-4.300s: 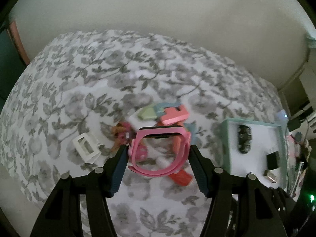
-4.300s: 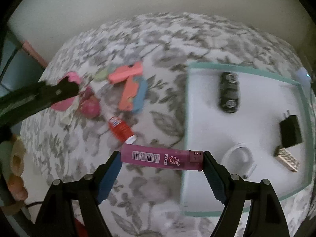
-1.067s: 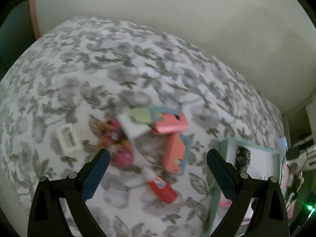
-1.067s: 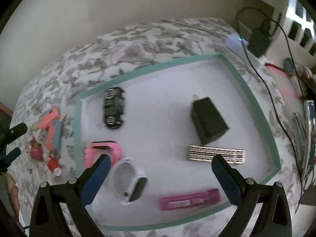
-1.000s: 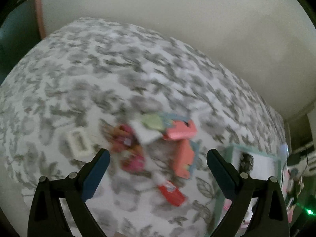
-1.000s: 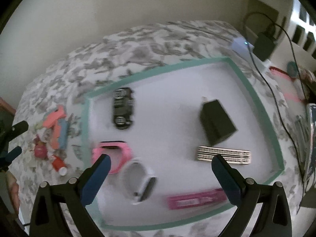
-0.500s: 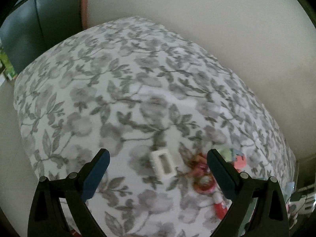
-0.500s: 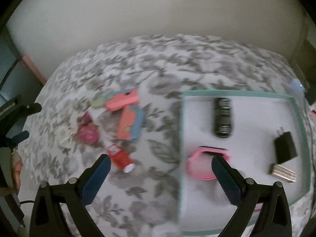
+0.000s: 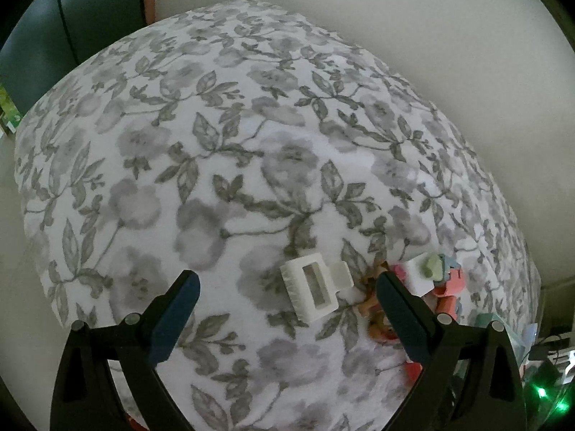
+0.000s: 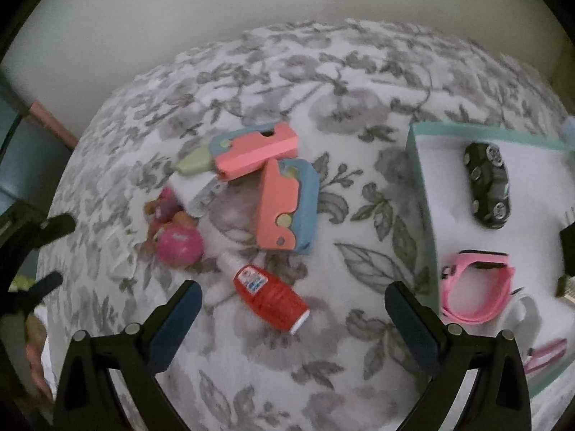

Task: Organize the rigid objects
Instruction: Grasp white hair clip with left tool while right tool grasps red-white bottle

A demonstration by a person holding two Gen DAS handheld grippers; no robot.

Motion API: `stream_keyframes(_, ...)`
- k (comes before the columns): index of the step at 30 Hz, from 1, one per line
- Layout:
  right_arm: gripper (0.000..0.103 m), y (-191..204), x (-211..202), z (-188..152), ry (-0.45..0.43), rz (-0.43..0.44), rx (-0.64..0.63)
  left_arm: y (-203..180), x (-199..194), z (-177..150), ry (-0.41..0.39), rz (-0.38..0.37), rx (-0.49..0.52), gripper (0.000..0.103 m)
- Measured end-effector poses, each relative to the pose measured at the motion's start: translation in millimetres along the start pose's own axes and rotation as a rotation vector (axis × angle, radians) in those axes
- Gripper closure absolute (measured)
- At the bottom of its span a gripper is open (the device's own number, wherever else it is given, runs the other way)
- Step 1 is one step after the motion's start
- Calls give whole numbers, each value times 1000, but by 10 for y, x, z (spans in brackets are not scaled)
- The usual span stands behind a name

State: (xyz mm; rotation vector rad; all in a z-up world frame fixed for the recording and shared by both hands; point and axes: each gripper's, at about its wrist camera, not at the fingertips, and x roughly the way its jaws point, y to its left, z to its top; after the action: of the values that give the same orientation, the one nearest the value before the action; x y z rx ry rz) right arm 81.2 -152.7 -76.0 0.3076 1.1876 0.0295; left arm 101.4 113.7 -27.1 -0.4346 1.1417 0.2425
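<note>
My left gripper (image 9: 285, 282) is open and empty, its jaws spread either side of a white comb attachment (image 9: 311, 286) lying on the floral cloth. My right gripper (image 10: 293, 292) is open and empty just above a red glue bottle (image 10: 269, 292). Behind the bottle lie two pink-and-blue toy blocks (image 10: 287, 206), a pink ball (image 10: 178, 244) and a small figure (image 10: 163, 208). The teal-rimmed white tray (image 10: 420, 186) at right holds a black toy car (image 10: 487, 185), a pink watch band (image 10: 474, 289), a pink lighter (image 10: 544, 355) and a black charger, partly cut off.
The floral cloth (image 9: 179, 143) covers the whole surface. The left gripper's fingers (image 10: 46, 230) show at the left edge of the right wrist view. The toy pile (image 9: 431, 280) lies right of the comb attachment. A beige wall runs behind.
Both grippers let go of the pink watch band and the pink lighter, which now lie in the tray. The left gripper swung left to the comb attachment; the right moved left over the glue bottle.
</note>
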Motion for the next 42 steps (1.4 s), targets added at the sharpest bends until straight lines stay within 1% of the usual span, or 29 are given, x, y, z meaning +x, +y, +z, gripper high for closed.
stream_keyframes(4,0,-12,163,63,7,-15,79,-20,19,16,4,-5,6,4)
stream_keyframes(6,0,6,209,80,4,-21,99,-8,27,25,8,-9,3,4)
stream_keyframes(10,0,78,271,120,-25,-69,129,5,36,35,10,-10,-1,4)
stream_keyframes(13,0,159,316,126,-31,-121,108,9,36,37,9,-10,-6,4)
stream_keyframes(16,0,247,350,96,-21,-146,44,7,33,36,11,-22,-12,4)
stream_keyframes(20,3,261,316,26,12,-142,-7,0,25,31,14,-32,-15,4)
stream_keyframes(25,3,185,239,-69,58,-127,-10,-20,67,23,32,-43,-4,4)
stream_keyframes(27,6,169,224,-108,73,-127,-16,-26,121,7,47,-45,2,4)
stream_keyframes(31,16,171,182,-203,81,-133,-31,-25,307,-39,97,-51,0,4)
stream_keyframes(34,22,192,135,-274,88,-140,-52,-32,409,-57,110,-58,-3,4)
stream_keyframes(39,23,266,134,-327,89,-161,-95,-92,553,-70,125,-62,5,4)
stream_keyframes(42,23,266,136,-334,89,-156,-96,-149,588,-59,113,-52,25,5)
